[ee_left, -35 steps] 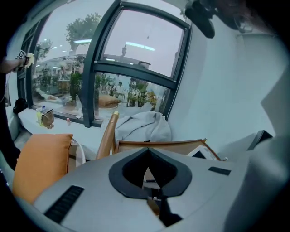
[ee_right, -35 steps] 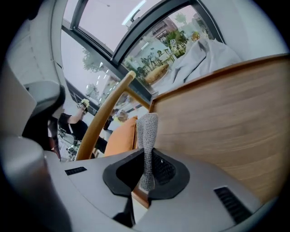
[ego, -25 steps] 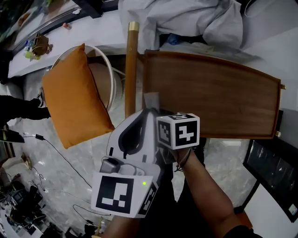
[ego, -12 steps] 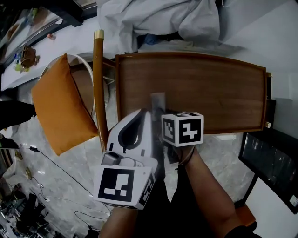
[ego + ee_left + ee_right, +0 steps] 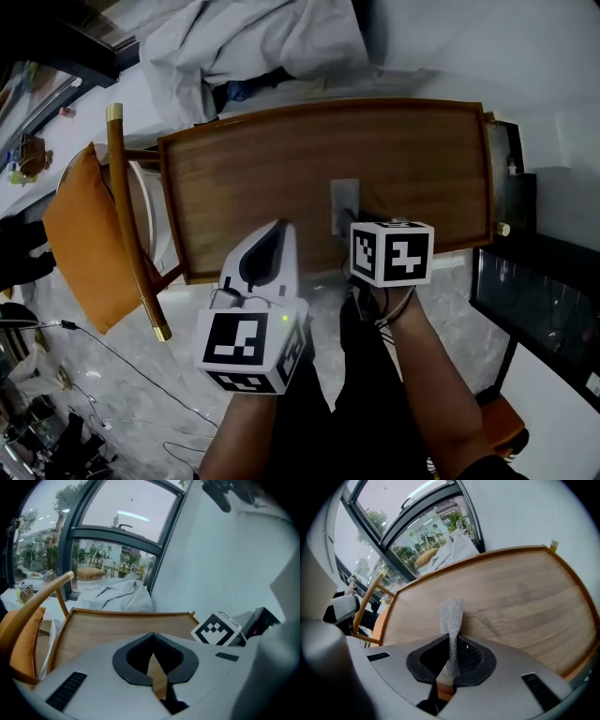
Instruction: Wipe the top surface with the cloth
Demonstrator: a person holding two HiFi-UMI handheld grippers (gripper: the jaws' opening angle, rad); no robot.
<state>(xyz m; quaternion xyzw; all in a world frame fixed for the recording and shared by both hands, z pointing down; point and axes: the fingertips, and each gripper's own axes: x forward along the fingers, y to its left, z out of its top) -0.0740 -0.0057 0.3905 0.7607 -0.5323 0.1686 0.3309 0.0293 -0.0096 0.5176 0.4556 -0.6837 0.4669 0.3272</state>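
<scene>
An orange cushion [image 5: 80,246] sits at the frame's left. At lower centre the left gripper [image 5: 270,246] hovers, its jaws pressed together and empty. Just right of it, the right gripper [image 5: 349,225] pinches a grey cloth [image 5: 343,199] that lies on the wooden tabletop [image 5: 253,159].

Right gripper view: the right gripper [image 5: 447,670] body blocks the near strip of the table [image 5: 511,606], and the cloth [image 5: 451,620] bottom end vanishes between the jaws. From the head view those jaws sit hidden under the cube [image 5: 392,251], which also covers the cloth's lower end. Same deal on the left: the left gripper [image 5: 154,686] hides the table's near part, and the cushion [image 5: 18,639] gets cut off at the dark rim. The sheets [image 5: 253,42] run off the top edge. The bits on the ledge [image 5: 17,173] at far left are too small to tell, and the floor clutter [image 5: 37,431] is just a dark tangle.
</scene>
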